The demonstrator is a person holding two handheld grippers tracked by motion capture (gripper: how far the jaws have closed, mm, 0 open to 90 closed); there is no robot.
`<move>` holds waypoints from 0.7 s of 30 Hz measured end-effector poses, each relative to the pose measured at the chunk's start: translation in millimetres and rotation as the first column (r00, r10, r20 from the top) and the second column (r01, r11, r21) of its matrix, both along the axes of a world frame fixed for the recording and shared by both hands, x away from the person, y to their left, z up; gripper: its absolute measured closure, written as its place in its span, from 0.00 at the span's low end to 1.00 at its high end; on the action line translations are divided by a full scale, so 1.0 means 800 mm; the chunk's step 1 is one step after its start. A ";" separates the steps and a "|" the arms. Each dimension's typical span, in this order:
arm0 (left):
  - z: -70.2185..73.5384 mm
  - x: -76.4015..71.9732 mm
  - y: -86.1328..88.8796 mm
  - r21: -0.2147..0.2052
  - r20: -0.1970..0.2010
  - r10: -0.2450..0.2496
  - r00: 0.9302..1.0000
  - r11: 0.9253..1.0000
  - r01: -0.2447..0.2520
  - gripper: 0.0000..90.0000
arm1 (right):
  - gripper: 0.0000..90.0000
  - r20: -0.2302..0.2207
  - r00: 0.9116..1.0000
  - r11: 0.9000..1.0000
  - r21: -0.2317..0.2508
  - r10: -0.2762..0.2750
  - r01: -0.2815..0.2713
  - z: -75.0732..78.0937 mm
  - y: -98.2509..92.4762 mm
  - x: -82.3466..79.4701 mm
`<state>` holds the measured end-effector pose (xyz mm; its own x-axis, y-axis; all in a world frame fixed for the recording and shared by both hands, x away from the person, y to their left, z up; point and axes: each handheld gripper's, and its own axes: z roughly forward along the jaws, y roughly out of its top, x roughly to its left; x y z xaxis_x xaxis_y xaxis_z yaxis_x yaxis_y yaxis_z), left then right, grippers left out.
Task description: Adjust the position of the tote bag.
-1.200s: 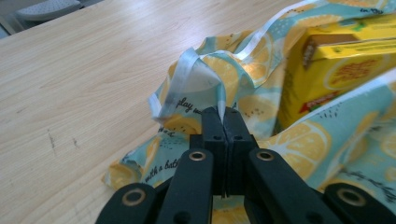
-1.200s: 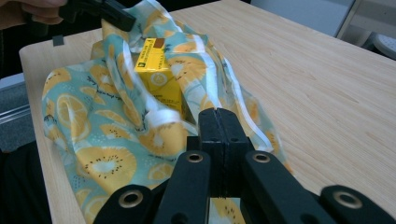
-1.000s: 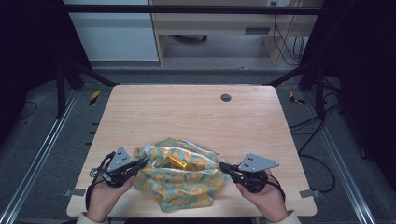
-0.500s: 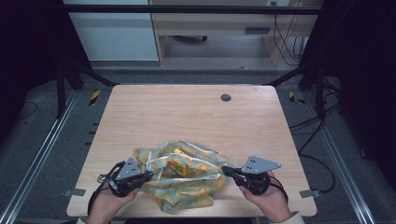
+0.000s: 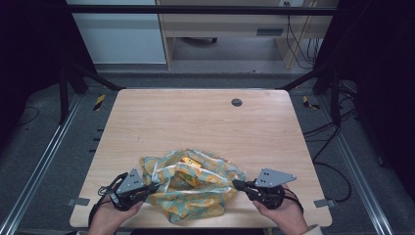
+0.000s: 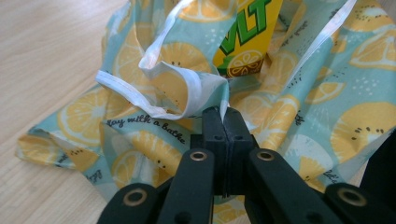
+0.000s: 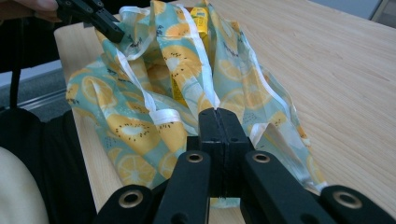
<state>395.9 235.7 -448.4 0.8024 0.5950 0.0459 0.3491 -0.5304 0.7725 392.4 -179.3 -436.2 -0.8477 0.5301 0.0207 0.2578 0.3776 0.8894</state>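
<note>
A cloth bag point(image 5: 195, 193) printed with lemon slices on pale blue lies crumpled near the table's front edge. Inside it stands a yellow drink carton point(image 5: 188, 164), seen close in the left gripper view point(image 6: 245, 42) with green letters. My left gripper point(image 5: 152, 187) is shut on a white-hemmed fold of the bag's left rim point(image 6: 187, 93); its jaws point(image 6: 224, 116) meet with cloth pinched between them. My right gripper point(image 5: 237, 184) is shut on the bag's right rim, cloth caught at its tip point(image 7: 218, 114). The right gripper view also shows the left gripper point(image 7: 109, 30) across the bag point(image 7: 140, 126).
The wooden table point(image 5: 195, 117) stretches bare behind the bag, with a round dark cable port point(image 5: 237, 102) near its far edge. Metal frame rails run along both sides, and cables lie on the floor at the right point(image 5: 323, 129).
My left gripper has drawn slightly toward the near edge, tugging the bag's left rim with it and bunching the cloth. The right gripper has stayed put.
</note>
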 end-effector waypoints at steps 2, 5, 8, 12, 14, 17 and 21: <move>0.000 0.000 0.003 -0.001 -0.003 0.005 1.000 1.000 -0.005 1.00 | 1.00 -0.004 1.000 1.000 0.002 0.007 -0.006 -0.001 0.001 0.000; -0.002 0.000 0.003 0.009 -0.014 0.000 1.000 1.000 0.000 1.00 | 1.00 -0.008 1.000 1.000 -0.007 0.019 -0.019 -0.002 0.003 -0.001; -0.007 0.000 -0.002 0.053 -0.028 -0.003 1.000 0.999 0.005 1.00 | 1.00 -0.015 1.000 1.000 -0.017 0.026 -0.027 -0.004 0.003 0.000; -0.018 0.005 -0.012 0.116 -0.044 -0.010 0.999 0.993 0.015 1.00 | 1.00 -0.069 0.998 0.997 -0.082 0.010 -0.015 -0.018 0.005 0.007; -0.020 0.006 -0.013 0.127 -0.048 -0.011 0.999 0.992 0.017 1.00 | 1.00 -0.076 0.997 0.995 -0.098 0.006 -0.013 -0.022 0.006 0.008; -0.026 0.013 -0.018 0.154 -0.058 -0.011 0.998 0.988 0.020 1.00 | 1.00 -0.107 0.994 0.988 -0.153 -0.011 -0.006 -0.032 0.009 0.014; -0.030 0.019 -0.021 0.176 -0.060 -0.007 0.998 0.984 0.017 1.00 | 1.00 -0.128 0.991 0.983 -0.185 -0.035 0.011 -0.039 0.010 0.021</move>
